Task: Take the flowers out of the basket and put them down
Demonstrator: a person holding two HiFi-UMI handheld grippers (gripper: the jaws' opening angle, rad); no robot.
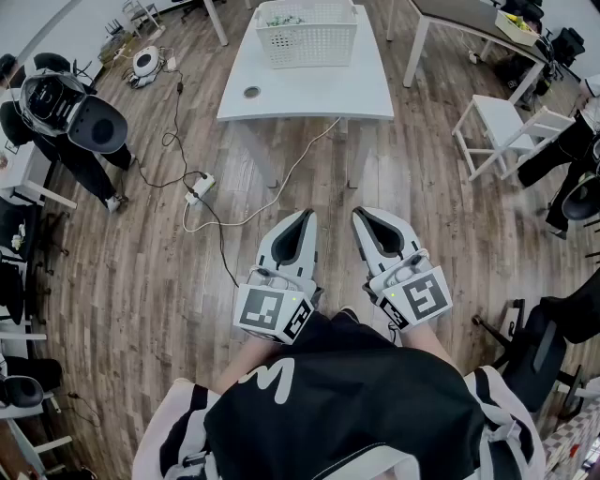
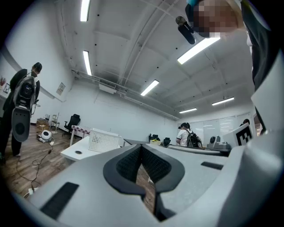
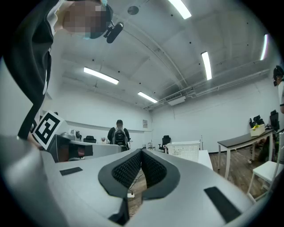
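Observation:
A white lattice basket (image 1: 307, 36) stands at the far end of a white table (image 1: 305, 89), well ahead of me. Something green and pale, the flowers (image 1: 284, 19), barely shows over its rim. My left gripper (image 1: 307, 216) and right gripper (image 1: 358, 214) are held side by side close to my body, over the wooden floor and far short of the table. Both point level, with jaws closed together and nothing between them. In the left gripper view the basket (image 2: 104, 141) sits left of the left gripper (image 2: 141, 147). In the right gripper view the basket (image 3: 185, 150) sits right of the right gripper (image 3: 142, 152).
A power strip (image 1: 199, 187) and cables trail over the floor between me and the table. A person with a backpack (image 1: 66, 103) stands at the left. White chairs (image 1: 502, 127) and a second table (image 1: 459, 14) stand at the right.

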